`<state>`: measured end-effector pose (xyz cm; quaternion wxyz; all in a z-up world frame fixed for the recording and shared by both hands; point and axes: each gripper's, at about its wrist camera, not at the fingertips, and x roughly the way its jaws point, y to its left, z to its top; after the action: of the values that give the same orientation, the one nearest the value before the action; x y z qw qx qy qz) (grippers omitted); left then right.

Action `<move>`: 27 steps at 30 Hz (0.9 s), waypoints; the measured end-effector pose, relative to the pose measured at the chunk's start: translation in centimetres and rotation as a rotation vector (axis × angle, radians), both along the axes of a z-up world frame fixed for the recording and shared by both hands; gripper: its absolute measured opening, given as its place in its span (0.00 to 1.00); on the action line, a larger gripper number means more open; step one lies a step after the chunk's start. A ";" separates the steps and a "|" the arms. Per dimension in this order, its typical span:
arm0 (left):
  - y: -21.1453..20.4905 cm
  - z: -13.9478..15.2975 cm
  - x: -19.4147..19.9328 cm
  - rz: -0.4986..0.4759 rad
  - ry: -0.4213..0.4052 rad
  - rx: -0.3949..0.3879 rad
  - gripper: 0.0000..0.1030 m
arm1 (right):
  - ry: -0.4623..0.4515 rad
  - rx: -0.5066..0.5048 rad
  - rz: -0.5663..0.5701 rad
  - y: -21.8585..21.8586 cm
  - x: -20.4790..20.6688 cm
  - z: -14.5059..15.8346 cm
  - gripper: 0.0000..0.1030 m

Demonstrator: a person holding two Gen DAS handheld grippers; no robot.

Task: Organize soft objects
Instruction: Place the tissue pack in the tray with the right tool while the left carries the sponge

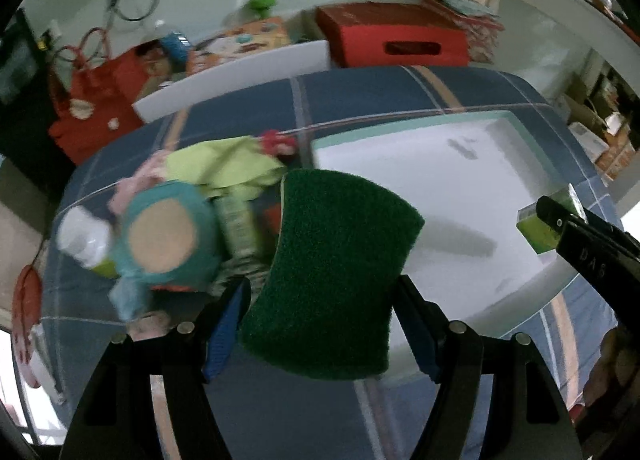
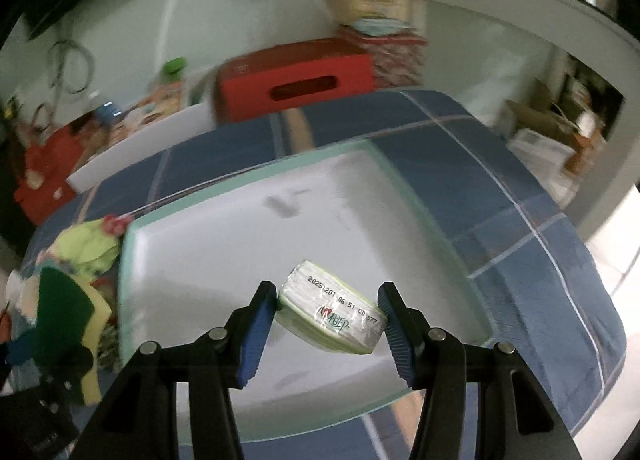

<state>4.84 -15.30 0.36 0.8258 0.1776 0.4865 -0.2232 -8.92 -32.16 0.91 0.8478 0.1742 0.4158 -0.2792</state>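
Note:
My left gripper (image 1: 324,324) is shut on a green scouring sponge (image 1: 336,260) with a yellow underside, held above the left edge of a white tray (image 1: 460,164). The same sponge (image 2: 60,304) shows at the left of the right wrist view. My right gripper (image 2: 328,324) is shut on a small tissue pack (image 2: 332,312) in clear wrap, hanging over the near part of the white tray (image 2: 256,228). That tissue pack (image 1: 540,226) and the right gripper's black finger show at the right edge of the left wrist view.
A pile of soft things lies left of the tray: a teal plush toy (image 1: 164,236), a lime cloth (image 1: 224,164), a white bottle (image 1: 84,240). The blue plaid cloth (image 1: 400,92) covers the table. A red box (image 1: 392,36) and a red bag (image 1: 92,108) stand behind.

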 end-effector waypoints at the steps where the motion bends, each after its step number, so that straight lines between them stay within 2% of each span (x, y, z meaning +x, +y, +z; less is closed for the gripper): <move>1: -0.6 -0.3 0.0 -0.009 0.005 -0.001 0.72 | 0.002 0.009 -0.017 -0.6 -0.2 -0.2 0.54; 8: -4.5 -1.8 0.6 -0.039 0.042 -0.026 0.72 | 0.018 0.050 -0.091 -3.3 -0.8 -1.2 0.54; 15: -6.6 -1.8 1.3 -0.062 0.024 -0.057 0.74 | 0.022 0.034 -0.096 -3.1 -0.5 -1.3 0.54; 18: -6.6 -1.8 1.7 -0.060 0.031 -0.082 0.84 | 0.026 0.036 -0.090 -3.1 -0.3 -1.4 0.55; 20: -6.3 -1.8 1.8 -0.049 0.038 -0.099 0.90 | 0.035 0.028 -0.085 -3.0 -0.2 -1.3 0.58; 22: -5.8 -1.8 2.0 -0.026 0.048 -0.112 0.91 | 0.039 0.027 -0.083 -2.9 -0.2 -1.3 0.73; 27: -3.8 -1.5 2.7 0.046 0.072 -0.138 0.91 | 0.037 0.038 -0.062 -2.6 0.0 -1.2 0.79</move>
<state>7.57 -19.05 -1.12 0.8229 0.1009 0.5033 -0.2436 -8.92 -34.79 -0.30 0.8276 0.1978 0.4310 -0.3004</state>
